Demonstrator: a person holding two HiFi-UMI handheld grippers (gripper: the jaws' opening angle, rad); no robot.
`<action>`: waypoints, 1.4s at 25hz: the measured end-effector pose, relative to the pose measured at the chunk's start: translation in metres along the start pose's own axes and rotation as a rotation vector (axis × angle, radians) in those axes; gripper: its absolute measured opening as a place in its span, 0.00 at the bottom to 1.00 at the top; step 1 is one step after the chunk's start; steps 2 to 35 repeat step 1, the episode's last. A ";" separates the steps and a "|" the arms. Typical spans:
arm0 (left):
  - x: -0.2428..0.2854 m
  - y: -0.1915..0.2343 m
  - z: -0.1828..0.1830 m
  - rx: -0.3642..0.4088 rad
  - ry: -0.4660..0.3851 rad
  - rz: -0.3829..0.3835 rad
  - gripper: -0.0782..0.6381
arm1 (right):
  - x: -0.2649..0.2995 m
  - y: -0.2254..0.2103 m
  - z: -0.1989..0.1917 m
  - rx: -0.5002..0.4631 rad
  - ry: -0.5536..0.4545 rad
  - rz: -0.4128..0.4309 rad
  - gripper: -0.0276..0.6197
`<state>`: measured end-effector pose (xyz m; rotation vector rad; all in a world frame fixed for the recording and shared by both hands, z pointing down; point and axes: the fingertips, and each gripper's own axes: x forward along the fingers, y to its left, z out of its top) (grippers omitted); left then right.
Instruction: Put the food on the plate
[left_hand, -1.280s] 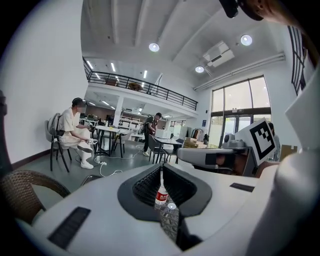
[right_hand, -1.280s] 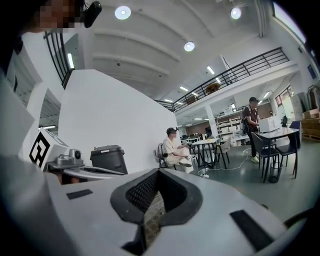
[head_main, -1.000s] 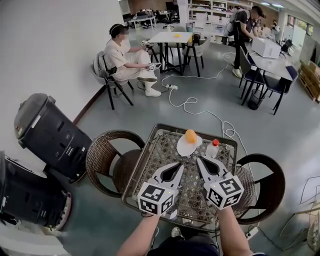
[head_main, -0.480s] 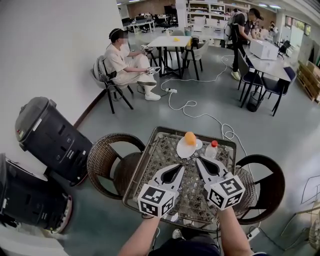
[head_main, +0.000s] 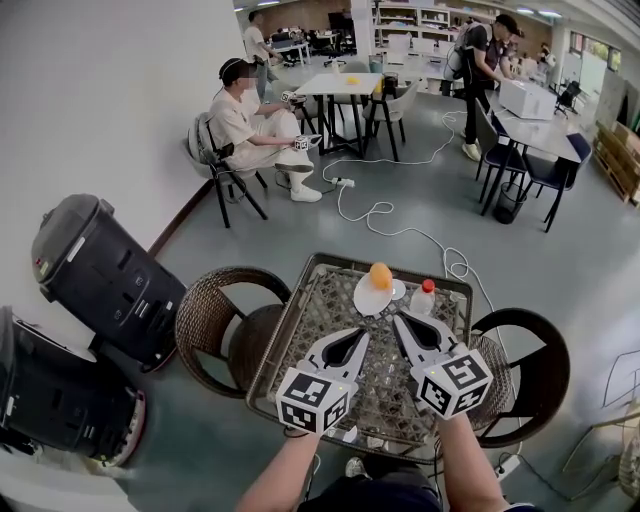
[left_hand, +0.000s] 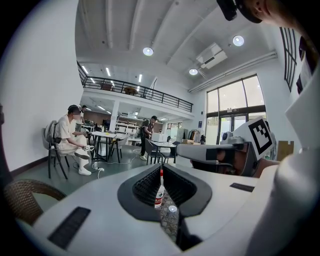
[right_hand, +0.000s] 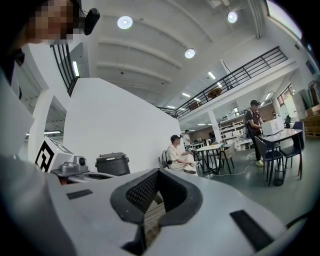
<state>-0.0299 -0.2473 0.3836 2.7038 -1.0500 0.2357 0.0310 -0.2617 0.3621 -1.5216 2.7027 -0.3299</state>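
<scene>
- On the wicker table (head_main: 312, 318), orange food (head_main: 381, 274) sits on white plate (head_main: 370, 298), just ahead of the grippers.
- Slightly nearer: right gripper (head_main: 399, 321); left gripper (head_main: 358, 333) beside it; both jaws pressed together, empty.

Both bare forearms extend forward, side by side. The white plastic left gripper (head_main: 352, 334) and the matching right gripper (head_main: 403, 322), each carrying a black-and-white marker cube, are held level and just apart, tips angled slightly toward each other. The jaws of both are closed, with nothing held.
</scene>
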 end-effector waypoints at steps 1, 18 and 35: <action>0.000 0.000 0.000 0.000 -0.001 0.000 0.14 | 0.000 0.000 0.001 0.000 0.000 0.000 0.05; 0.000 0.000 0.000 0.000 -0.001 0.000 0.14 | 0.000 0.000 0.001 0.000 0.000 0.000 0.05; 0.000 0.000 0.000 0.000 -0.001 0.000 0.14 | 0.000 0.000 0.001 0.000 0.000 0.000 0.05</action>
